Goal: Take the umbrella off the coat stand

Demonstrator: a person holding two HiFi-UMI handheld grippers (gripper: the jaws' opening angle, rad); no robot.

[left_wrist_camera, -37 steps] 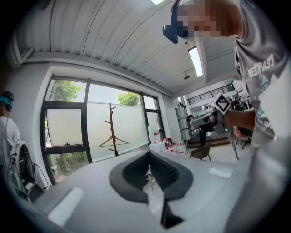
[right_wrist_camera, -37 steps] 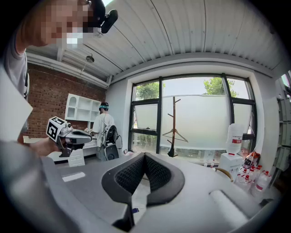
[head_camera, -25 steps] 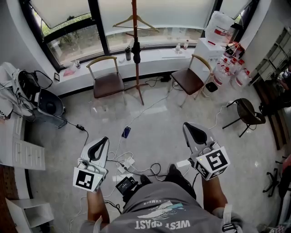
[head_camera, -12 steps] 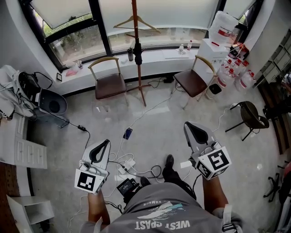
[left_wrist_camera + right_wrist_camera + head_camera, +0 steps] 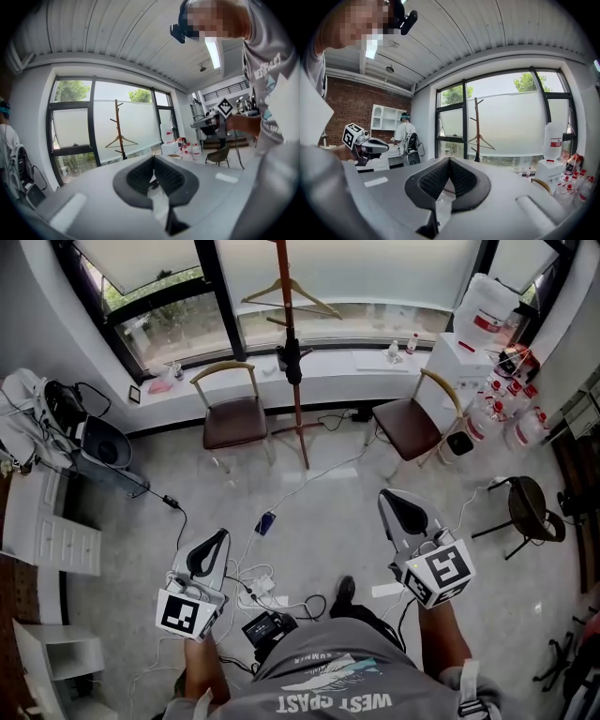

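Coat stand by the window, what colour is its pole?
The coat stand is reddish-brown wood, clearest in the head view.

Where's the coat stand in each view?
Head view: coat stand at top centre, against the window wall.
Left gripper view: left of centre, in the background.
Right gripper view: just right of centre, in the background.
Shared landmark: the frosted window behind it.
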